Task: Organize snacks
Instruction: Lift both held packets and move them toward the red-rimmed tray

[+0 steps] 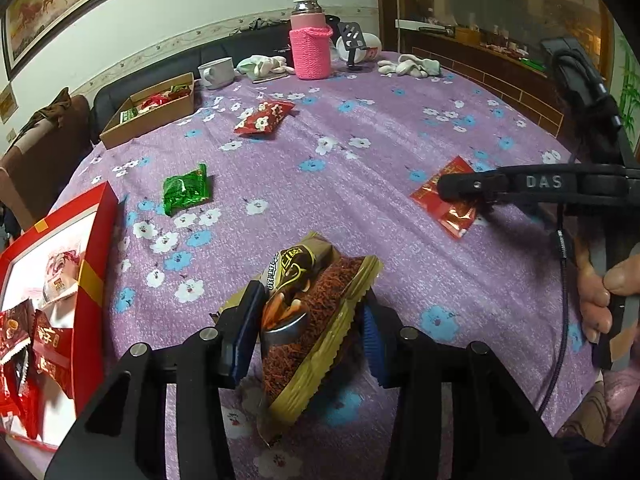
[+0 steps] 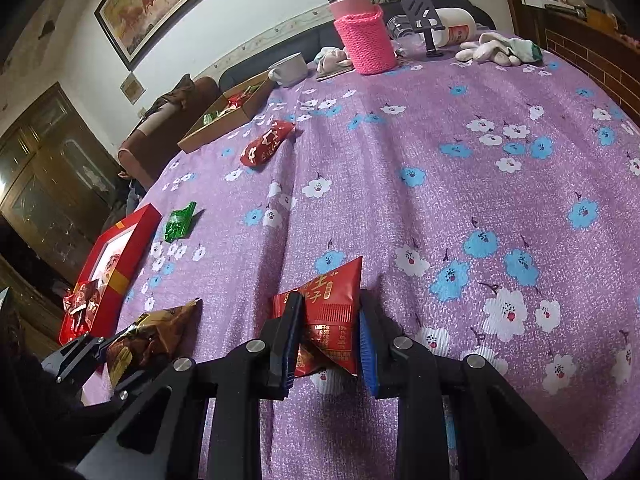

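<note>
I have both grippers loaded at the near edge of the table (image 1: 360, 168). My left gripper (image 1: 310, 320) is pinching a brown-and-gold snack packet (image 1: 304, 312), its blue pads pressed against the packet's sides and the packet lifted off the purple flowered cloth. My right gripper (image 2: 328, 340) is nearly pressed together on a flat red packet (image 2: 330, 312), which sits between the pads and, from the right wrist view, looks to rest on or just above the cloth; I cannot tell which. The red box (image 1: 92, 280) at the near left already holds several red and dark packets, and the cardboard tray (image 1: 152, 116) at the far left also has red and green ones in it, so I judge part of the sorting is done. Two snacks lie loose: a green packet (image 1: 186, 190) near the red box and a red flowered packet (image 1: 264, 118) farther off, just beside the tray. With the two in my grip, that leaves four to place. The mug, pink-sleeved bottle and gloves at the far edge seem no part of this.
</note>
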Motion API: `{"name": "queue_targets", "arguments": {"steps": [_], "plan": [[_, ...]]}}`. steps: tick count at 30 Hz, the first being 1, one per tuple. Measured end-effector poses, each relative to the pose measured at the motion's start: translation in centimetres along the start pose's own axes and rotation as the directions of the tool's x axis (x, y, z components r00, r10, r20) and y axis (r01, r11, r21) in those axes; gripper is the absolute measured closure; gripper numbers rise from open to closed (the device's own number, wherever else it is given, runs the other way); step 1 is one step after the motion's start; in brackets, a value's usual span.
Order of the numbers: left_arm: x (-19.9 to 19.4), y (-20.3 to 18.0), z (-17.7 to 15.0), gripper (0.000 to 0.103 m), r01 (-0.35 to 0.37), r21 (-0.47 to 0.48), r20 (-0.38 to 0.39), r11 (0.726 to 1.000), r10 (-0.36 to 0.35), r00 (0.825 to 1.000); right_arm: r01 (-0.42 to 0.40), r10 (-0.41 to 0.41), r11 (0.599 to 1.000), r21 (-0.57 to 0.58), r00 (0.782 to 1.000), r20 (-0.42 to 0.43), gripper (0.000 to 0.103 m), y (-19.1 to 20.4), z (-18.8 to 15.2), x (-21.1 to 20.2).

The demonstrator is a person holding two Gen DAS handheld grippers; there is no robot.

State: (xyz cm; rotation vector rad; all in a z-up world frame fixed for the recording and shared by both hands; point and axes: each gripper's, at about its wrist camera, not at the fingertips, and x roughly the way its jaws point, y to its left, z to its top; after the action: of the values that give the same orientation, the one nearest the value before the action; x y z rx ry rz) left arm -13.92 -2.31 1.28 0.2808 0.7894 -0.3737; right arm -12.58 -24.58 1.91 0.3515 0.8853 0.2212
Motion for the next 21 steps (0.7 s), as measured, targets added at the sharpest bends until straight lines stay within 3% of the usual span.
{"name": "queue_targets", "arguments": {"steps": [11,21], "plan": [[-0.3,0.9,0.7,0.060,-0.031,-0.036,-0.011,0.999,0.030,0.999,-0.063,0.062,0.998,0.015,0.997,0.049,0.077,-0.3,-0.1,-1.0],[-2.3,2.5,2.0,0.060,-0.037,-0.075,0.045,0.996,0.041,0.998,-0.081,0.079,0.997,0.016,0.994,0.077,0.077,-0.2,-0.2,-1.6]]}}
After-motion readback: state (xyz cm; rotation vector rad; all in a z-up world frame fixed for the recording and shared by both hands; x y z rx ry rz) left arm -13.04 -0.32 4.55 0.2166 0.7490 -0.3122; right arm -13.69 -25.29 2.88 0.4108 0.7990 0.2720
